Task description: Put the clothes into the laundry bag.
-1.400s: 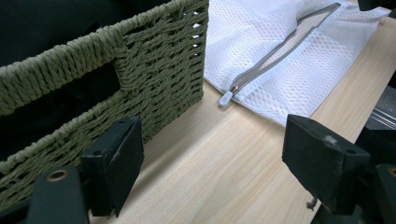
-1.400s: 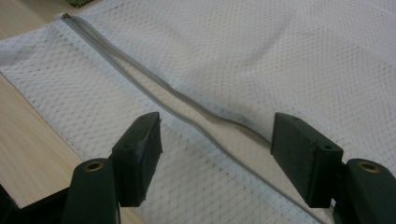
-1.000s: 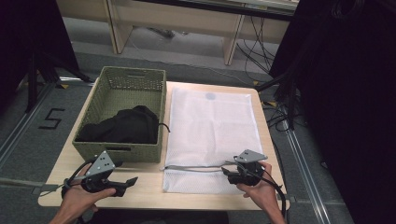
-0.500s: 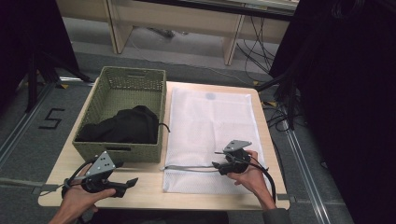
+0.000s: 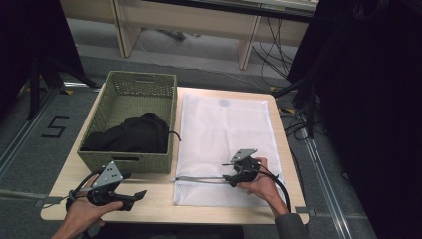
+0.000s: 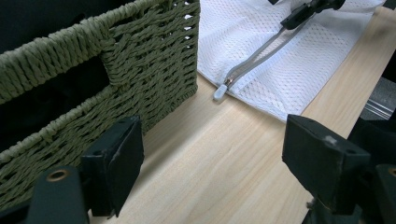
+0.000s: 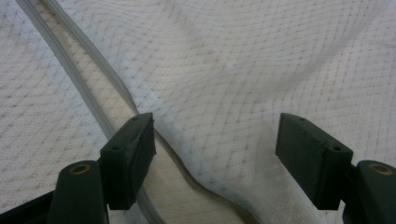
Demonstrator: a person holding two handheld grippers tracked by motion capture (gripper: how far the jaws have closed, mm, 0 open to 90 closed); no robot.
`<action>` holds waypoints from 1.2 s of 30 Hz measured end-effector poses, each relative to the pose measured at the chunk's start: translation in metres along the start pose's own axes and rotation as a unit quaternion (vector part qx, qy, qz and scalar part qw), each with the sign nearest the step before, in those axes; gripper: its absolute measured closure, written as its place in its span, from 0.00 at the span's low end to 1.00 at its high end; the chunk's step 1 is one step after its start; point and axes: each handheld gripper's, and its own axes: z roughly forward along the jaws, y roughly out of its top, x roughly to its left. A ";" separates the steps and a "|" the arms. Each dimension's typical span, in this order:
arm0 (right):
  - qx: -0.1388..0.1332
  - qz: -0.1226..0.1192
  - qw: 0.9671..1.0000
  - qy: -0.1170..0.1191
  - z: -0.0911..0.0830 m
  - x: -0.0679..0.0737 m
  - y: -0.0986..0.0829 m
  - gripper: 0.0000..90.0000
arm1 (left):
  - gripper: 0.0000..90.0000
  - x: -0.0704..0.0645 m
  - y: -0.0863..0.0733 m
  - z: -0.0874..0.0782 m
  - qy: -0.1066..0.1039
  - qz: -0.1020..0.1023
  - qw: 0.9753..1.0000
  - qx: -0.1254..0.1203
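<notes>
So the right gripper (image 5: 230,177) has slid in from the table's right edge since a second ago and now sits on the white mesh laundry bag (image 5: 226,134), right at the grey zipper (image 5: 199,179). The left gripper (image 5: 141,194) hasn't budged, same spot near the front left corner of the table (image 5: 154,191).

In the high view the bag lies flat over the right half of the table, and the right gripper is around 5 o'clock on it, just at the right end of the opened stretch of zipper. That zipper runs along the bag's near edge, with the gripper's tips pointing toward 9 o'clock. The right gripper view looks straight down onto the mesh: both jaws are spread wide with nothing clamped, the left one sitting just on the zipper tape (image 7: 84,100), and the mesh between them is rucked up a bit, with the opening gaping toward 6 o'clock.

The left gripper's jaws are spread wide too, over bare wood, holding nothing. From its own view the zipper pull (image 6: 220,91) lies on the table at about 12 o'clock, just past the corner of the green woven basket (image 6: 140,51), which sits at 10 o'clock. In the high view the basket is just beside the bag's left edge, with a black garment (image 5: 130,134) piled in its near half.
</notes>
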 end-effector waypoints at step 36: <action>-0.039 -0.073 0.997 -0.011 -0.013 0.002 0.022 1.00 | 0.23 0.000 0.000 -0.001 0.003 0.003 1.000 0.000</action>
